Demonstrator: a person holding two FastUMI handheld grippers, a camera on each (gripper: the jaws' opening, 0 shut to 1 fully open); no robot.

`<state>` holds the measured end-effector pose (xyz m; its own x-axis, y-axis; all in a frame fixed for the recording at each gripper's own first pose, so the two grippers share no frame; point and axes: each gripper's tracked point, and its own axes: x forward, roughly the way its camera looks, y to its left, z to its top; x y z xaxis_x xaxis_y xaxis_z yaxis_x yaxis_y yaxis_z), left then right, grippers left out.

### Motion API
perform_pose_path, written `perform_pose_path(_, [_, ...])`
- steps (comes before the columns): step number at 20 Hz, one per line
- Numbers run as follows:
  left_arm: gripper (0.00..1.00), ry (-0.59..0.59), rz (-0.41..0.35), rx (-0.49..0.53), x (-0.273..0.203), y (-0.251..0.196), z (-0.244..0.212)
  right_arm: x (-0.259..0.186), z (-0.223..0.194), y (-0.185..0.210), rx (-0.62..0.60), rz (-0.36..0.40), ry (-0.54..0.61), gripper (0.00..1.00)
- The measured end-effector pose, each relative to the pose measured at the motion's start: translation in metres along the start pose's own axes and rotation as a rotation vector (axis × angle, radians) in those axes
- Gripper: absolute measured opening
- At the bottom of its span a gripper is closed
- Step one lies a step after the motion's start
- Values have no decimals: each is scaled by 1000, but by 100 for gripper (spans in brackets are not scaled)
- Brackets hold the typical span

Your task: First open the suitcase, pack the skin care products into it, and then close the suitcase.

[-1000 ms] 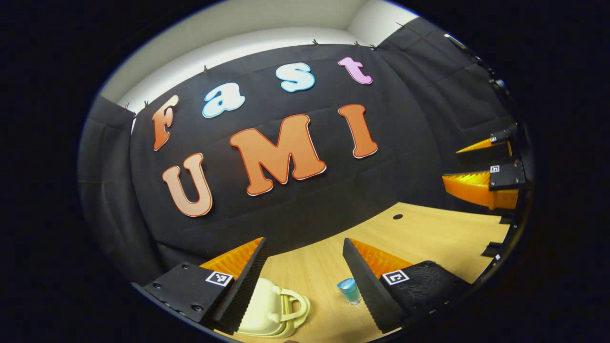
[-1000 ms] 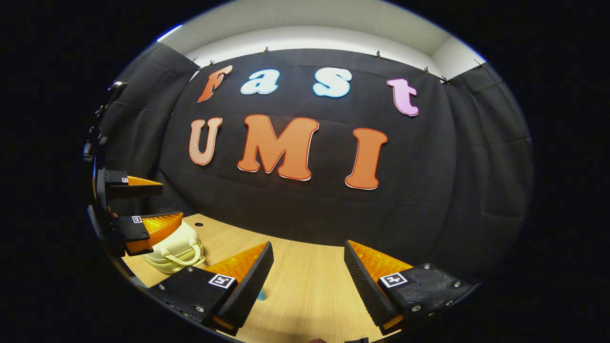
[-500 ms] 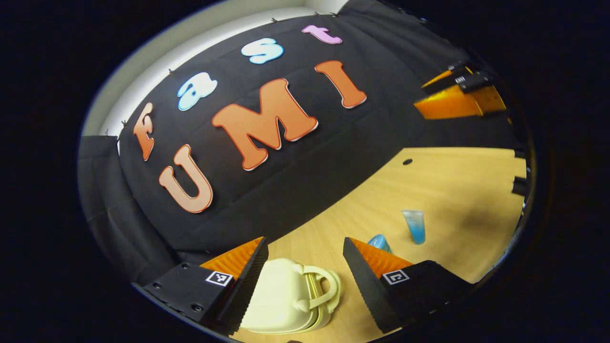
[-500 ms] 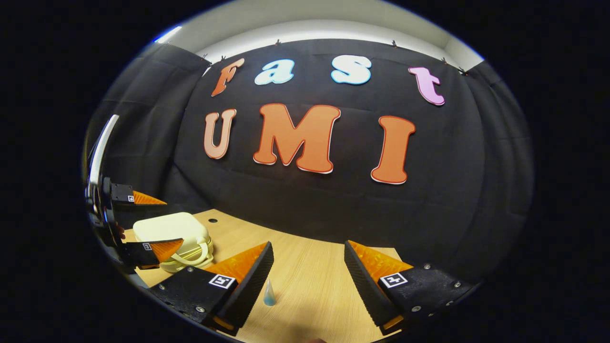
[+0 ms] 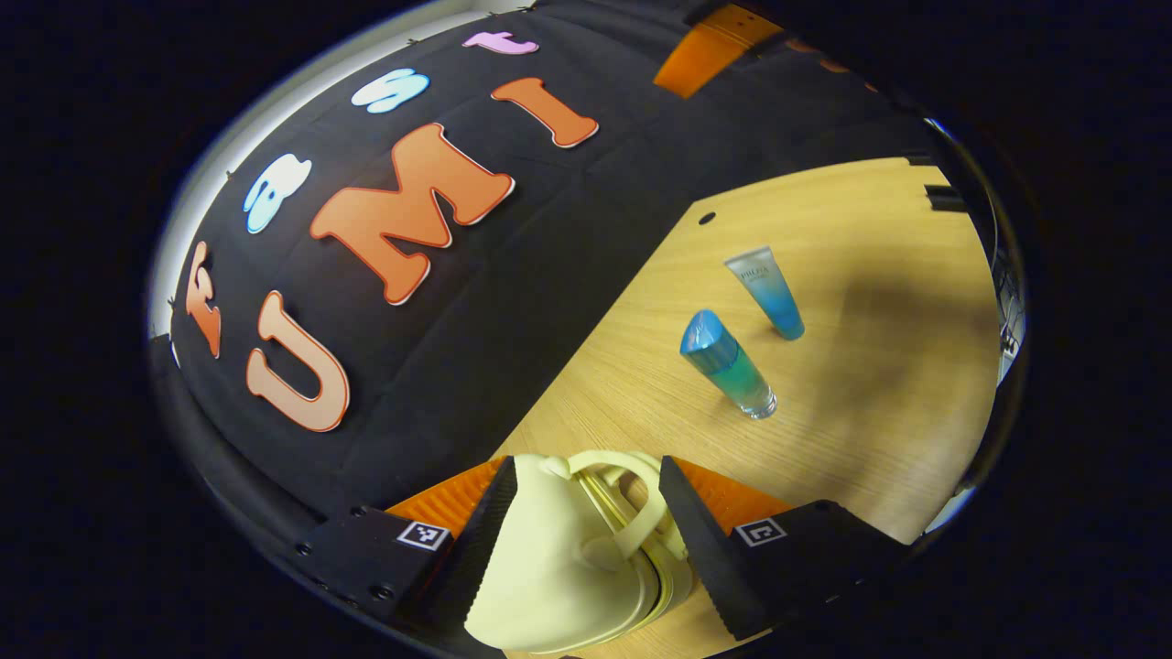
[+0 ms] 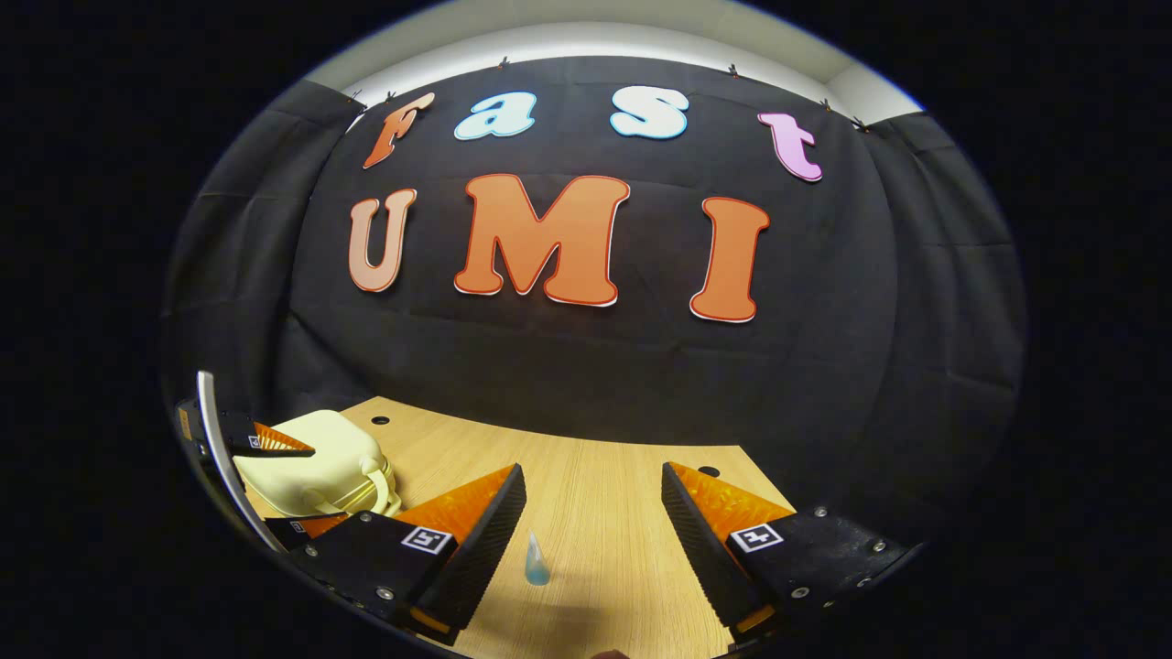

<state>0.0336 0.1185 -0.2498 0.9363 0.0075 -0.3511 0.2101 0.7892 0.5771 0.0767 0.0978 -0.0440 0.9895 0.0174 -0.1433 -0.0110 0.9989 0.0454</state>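
Two skin care items stand upright on the wooden table (image 5: 879,366): a blue-green bottle (image 5: 728,364) with a blue cap, and behind it, a little apart, a blue tube (image 5: 767,291) standing on its cap end. One pale yellow suitcase (image 5: 558,567), small, hard-shelled, lid down, lies on the table in the left gripper view, its carry handle (image 5: 632,503) pointing toward the bottle. Left gripper (image 5: 586,540): jaws spread wide, one finger on each side of the suitcase's handle end; whether either finger touches the shell cannot be told. In the right gripper view the suitcase (image 6: 311,462) sits at the far left of the table (image 6: 604,513), with the left gripper's fingers (image 6: 275,444) above and below it. Right gripper (image 6: 593,540): jaws wide, holding nothing, hovering over bare tabletop; the tube (image 6: 536,560) stands between its fingers, farther off, apart from both. One dark round hole (image 5: 706,219) in the tabletop near the black cloth wall (image 6: 586,366).
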Motion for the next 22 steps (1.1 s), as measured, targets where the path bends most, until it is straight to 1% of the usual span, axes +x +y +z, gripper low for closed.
perform_pose_path(3, [97,35,-19,98,17,-9,-24,1,3,-3,2,-22,0,95])
perform_pose_path(7, [97,65,-51,211,27,-21,-41,6,2,-10,-1,-41,1,95])
perform_pose_path(10, [97,93,-39,283,32,-25,-50,8,3,-14,0,-47,-2,95])
perform_pose_path(11, [87,101,-28,317,33,-25,-53,9,2,-14,0,-44,-1,95])
perform_pose_path(12, [84,114,-23,348,36,-25,-57,10,1,-13,-3,-38,2,95])
perform_pose_path(14, [83,132,-25,383,43,-30,-65,13,-1,-12,-12,-28,5,95])
perform_pose_path(15, [64,127,-25,401,44,-31,-65,14,-1,-11,-14,-23,8,95])
perform_pose_path(17, [63,119,-18,442,49,-33,-60,15,-1,-11,-14,-17,9,95])
perform_pose_path(19, [30,114,-34,472,51,-40,-60,17,-3,-10,-15,-15,12,95])
perform_pose_path(20, [22,118,-41,472,48,-43,-60,17,-4,-11,-16,-16,13,95])
perform_pose_path(21, [12,121,-46,463,50,-42,-63,17,-5,-11,-16,-15,15,95])
perform_pose_path(22, [13,111,-31,439,51,-38,-60,18,-7,-10,-18,-14,19,95])
